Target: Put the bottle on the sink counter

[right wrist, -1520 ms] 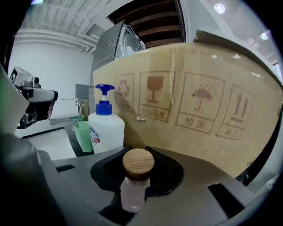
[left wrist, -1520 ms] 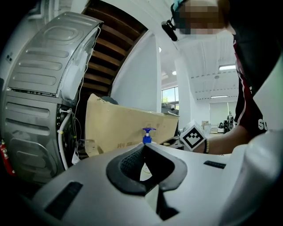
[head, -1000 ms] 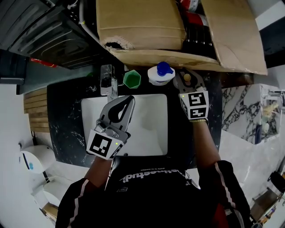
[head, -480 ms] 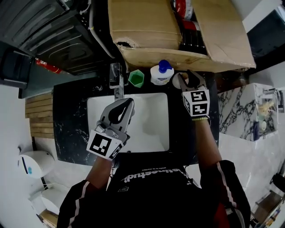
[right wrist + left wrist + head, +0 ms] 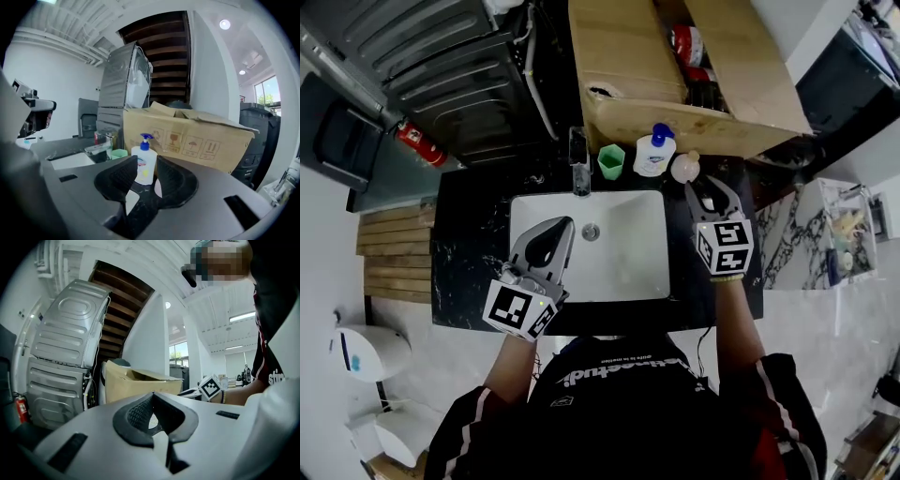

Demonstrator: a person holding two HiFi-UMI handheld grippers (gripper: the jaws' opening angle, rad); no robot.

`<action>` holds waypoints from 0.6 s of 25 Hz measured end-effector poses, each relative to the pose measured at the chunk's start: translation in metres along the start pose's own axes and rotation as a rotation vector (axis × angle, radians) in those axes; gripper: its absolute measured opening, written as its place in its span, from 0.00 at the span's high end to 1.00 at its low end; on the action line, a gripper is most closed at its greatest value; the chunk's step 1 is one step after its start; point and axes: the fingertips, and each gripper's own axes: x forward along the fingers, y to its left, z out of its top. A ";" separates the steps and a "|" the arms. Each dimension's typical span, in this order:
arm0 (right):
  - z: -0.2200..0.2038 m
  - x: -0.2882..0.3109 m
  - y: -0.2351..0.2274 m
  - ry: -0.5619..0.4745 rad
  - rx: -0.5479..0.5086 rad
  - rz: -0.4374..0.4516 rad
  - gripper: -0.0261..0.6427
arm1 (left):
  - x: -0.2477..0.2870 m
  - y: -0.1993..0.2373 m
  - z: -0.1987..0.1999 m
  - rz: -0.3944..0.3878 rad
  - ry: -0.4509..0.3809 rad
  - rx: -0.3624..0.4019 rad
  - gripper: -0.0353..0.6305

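Counted two grippers, one per hand. Found the left gripper with jaws pressed together, tips meeting, nothing pinched. Found the right gripper with jaws spread, just narrowed a little, pads bare and nothing between them. Placed the left one over the front left part of one white sink basin, and the right one over the black counter beside the basin's right edge.

Logged one bottle, white with a blue pump, upright on the counter straight ahead of the right gripper, framed by its gap but apart from both pads. Logged one pale round item just right of the bottle, nearest the right gripper's tips; possibly a small lid, too small to tell. Logged one green cup left of the bottle and one faucet farther left, ahead of the left gripper.

Beyond that row, noted one open cardboard box. Farther left of the box, noted one grey appliance and one red fire extinguisher low beside it.
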 end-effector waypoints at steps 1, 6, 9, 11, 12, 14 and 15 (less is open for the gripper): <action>0.007 -0.013 0.015 -0.014 0.003 0.006 0.74 | -0.014 0.000 0.004 0.005 -0.008 0.002 0.93; 0.028 -0.077 0.094 -0.042 0.048 0.086 0.89 | -0.086 -0.007 0.019 0.008 -0.040 0.008 0.93; 0.033 -0.119 0.143 -0.045 0.042 0.123 0.90 | -0.133 -0.018 0.022 -0.011 -0.035 -0.002 0.93; 0.035 -0.150 0.176 -0.044 0.054 0.156 0.90 | -0.161 -0.028 0.018 -0.038 -0.014 -0.013 0.93; 0.036 -0.165 0.192 -0.048 0.057 0.170 0.90 | -0.173 -0.033 0.015 -0.052 0.001 -0.018 0.93; 0.041 -0.197 0.221 -0.065 0.050 0.190 0.90 | -0.194 -0.042 0.008 -0.074 0.034 -0.020 0.93; 0.044 -0.211 0.235 -0.080 0.046 0.197 0.90 | -0.202 -0.046 0.006 -0.081 0.046 -0.019 0.93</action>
